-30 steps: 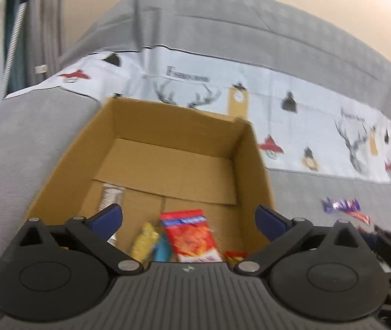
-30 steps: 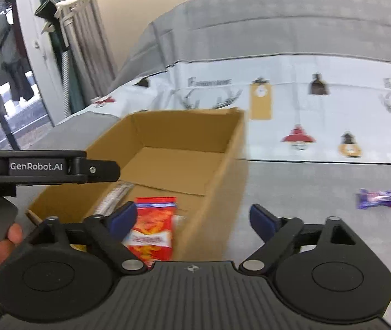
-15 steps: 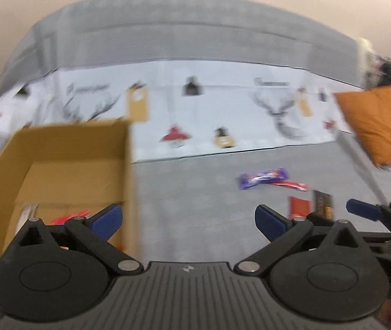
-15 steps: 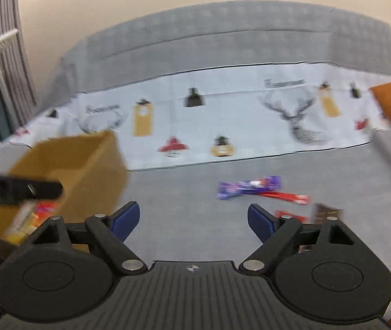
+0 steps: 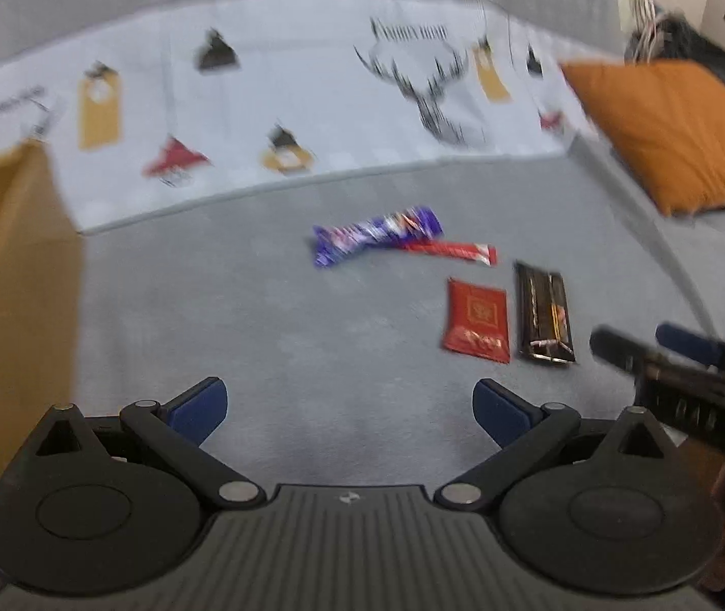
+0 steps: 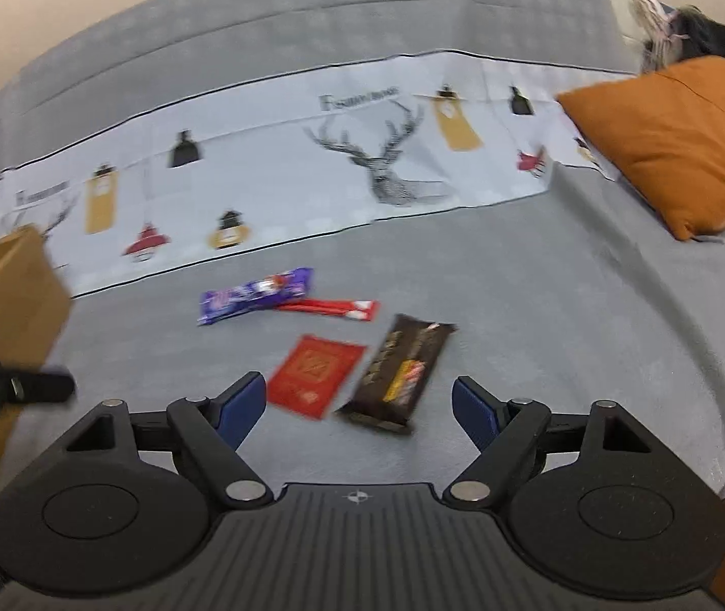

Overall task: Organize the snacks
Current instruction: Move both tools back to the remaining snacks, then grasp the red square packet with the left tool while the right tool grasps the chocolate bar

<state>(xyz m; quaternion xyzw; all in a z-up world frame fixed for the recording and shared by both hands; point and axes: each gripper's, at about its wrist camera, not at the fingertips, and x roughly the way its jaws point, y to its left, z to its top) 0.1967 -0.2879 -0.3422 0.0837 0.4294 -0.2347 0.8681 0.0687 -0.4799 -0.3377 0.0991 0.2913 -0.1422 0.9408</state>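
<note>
Several snacks lie on the grey sofa seat: a purple bar (image 5: 376,234) (image 6: 255,295), a thin red stick (image 5: 451,250) (image 6: 334,308), a flat red packet (image 5: 477,320) (image 6: 317,374) and a dark brown bar (image 5: 544,311) (image 6: 403,371). The cardboard box (image 5: 10,275) (image 6: 3,300) stands at the left. My left gripper (image 5: 349,410) is open and empty, short of the snacks. My right gripper (image 6: 359,407) is open and empty, just before the red packet and the brown bar.
An orange cushion (image 5: 668,127) (image 6: 678,137) lies at the right end of the sofa. A printed white cloth (image 6: 311,163) covers the backrest. The right gripper's body (image 5: 693,382) shows at the right of the left wrist view.
Both grippers have swung right, away from the box and toward the loose snacks on the seat. Both stayed open and empty.
</note>
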